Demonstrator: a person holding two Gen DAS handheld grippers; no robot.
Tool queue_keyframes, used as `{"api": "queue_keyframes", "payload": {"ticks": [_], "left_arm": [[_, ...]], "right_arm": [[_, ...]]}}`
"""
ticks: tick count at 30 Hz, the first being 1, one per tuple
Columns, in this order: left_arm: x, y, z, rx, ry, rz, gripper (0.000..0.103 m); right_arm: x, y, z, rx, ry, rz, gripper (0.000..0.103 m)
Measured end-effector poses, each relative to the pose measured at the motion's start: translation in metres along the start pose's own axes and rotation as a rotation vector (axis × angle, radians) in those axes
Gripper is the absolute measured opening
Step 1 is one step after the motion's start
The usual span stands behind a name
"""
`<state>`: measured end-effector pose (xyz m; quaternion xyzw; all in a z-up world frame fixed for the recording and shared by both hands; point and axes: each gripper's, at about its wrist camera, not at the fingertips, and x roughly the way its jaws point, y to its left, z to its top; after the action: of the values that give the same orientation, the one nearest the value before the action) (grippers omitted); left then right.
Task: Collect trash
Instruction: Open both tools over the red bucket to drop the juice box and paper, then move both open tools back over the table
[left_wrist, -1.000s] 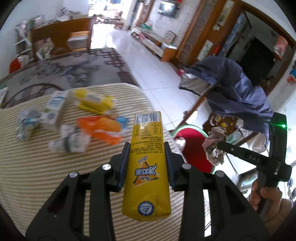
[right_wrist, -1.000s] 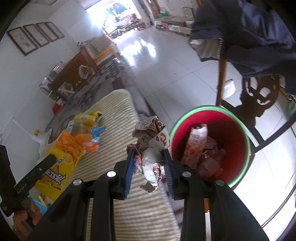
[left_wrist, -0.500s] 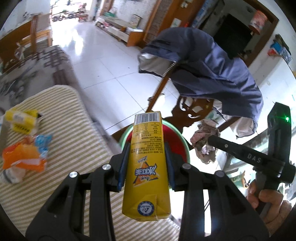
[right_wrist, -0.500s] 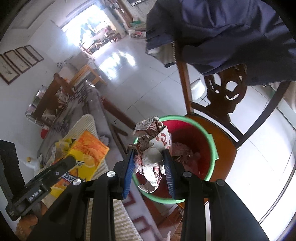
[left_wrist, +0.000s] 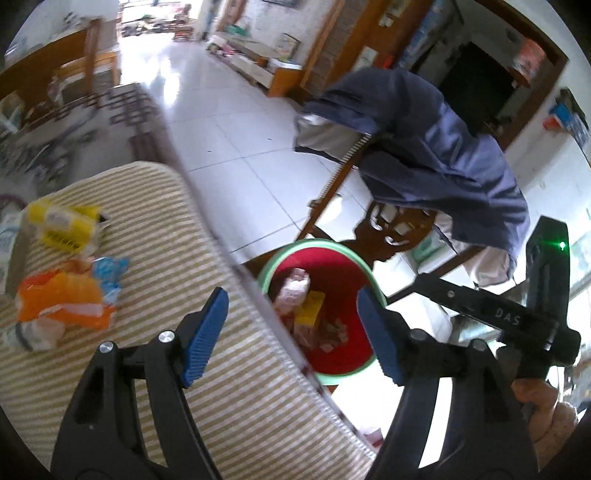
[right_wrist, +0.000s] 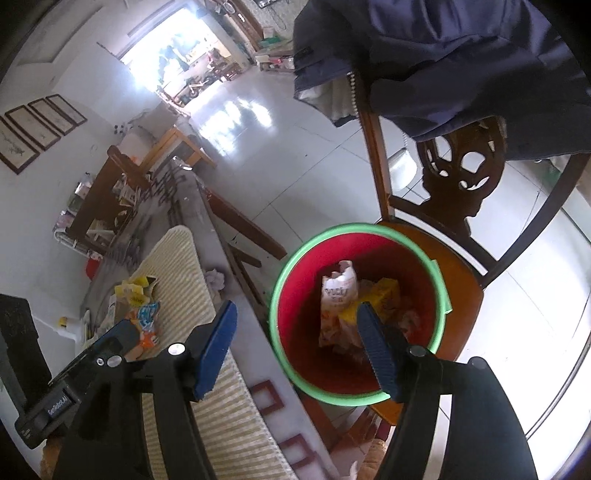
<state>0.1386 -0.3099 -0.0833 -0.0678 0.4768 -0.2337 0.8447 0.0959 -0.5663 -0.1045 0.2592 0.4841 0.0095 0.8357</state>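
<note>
Holding a yellow carton (right_wrist: 384, 291) and crumpled wrappers (right_wrist: 338, 295), red bin (right_wrist: 295, 295)

The bin (right_wrist: 439, 273) is glossy red plastic with a smooth green rim. The cloth (left_wrist: 229, 369) on the table is ribbed, matt, striped weave. The chair (right_wrist: 461, 266) is polished dark wood; the jacket (left_wrist: 436, 155) is soft matt fabric. The pads (left_wrist: 205, 332) are ridged blue rubber. The floor (left_wrist: 236, 122) is glossy tile.

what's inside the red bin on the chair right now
Inside the red bin: a yellow carton, a white-and-orange printed bag and crumpled wrappers. Anything beneath them is covered.
</note>
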Motion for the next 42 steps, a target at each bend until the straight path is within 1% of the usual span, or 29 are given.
{"api": "queue_keyframes", "payload": {"ticks": [9, 15, 19, 24, 30, 34, 37, 39, 41, 42], "left_arm": [[-0.047, 0.075, -0.021, -0.128, -0.062, 0.11, 0.069], [-0.08, 0.123, -0.043, -0.196, -0.091, 0.156, 0.069], [-0.1, 0.155, -0.061, -0.238, -0.101, 0.177, 0.069], [-0.125, 0.207, -0.086, -0.311, -0.103, 0.214, 0.069], [-0.152, 0.263, -0.101, -0.352, -0.104, 0.273, 0.069], [-0.159, 0.293, -0.101, -0.361, -0.107, 0.296, 0.069], [-0.156, 0.313, -0.094, -0.369, -0.099, 0.289, 0.069], [-0.149, 0.324, -0.084, -0.374, -0.097, 0.278, 0.069], [-0.139, 0.33, -0.072, -0.37, -0.088, 0.271, 0.07], [-0.134, 0.333, -0.066, -0.367, -0.085, 0.27, 0.073]], "right_arm": [[0.019, 0.05, -0.02, -0.064, 0.048, 0.02, 0.067], [0.035, 0.093, -0.041, -0.112, 0.087, 0.028, 0.068], [0.049, 0.13, -0.06, -0.151, 0.124, 0.036, 0.068], [0.064, 0.178, -0.09, -0.219, 0.168, 0.052, 0.068], [0.076, 0.208, -0.123, -0.223, 0.198, 0.062, 0.068], [0.074, 0.218, -0.137, -0.208, 0.195, 0.058, 0.068], [0.067, 0.22, -0.143, -0.198, 0.181, 0.048, 0.068], [0.064, 0.218, -0.145, -0.183, 0.172, 0.039, 0.069], [0.059, 0.213, -0.148, -0.159, 0.16, 0.024, 0.073], [0.058, 0.211, -0.149, -0.151, 0.156, 0.02, 0.073]]}}
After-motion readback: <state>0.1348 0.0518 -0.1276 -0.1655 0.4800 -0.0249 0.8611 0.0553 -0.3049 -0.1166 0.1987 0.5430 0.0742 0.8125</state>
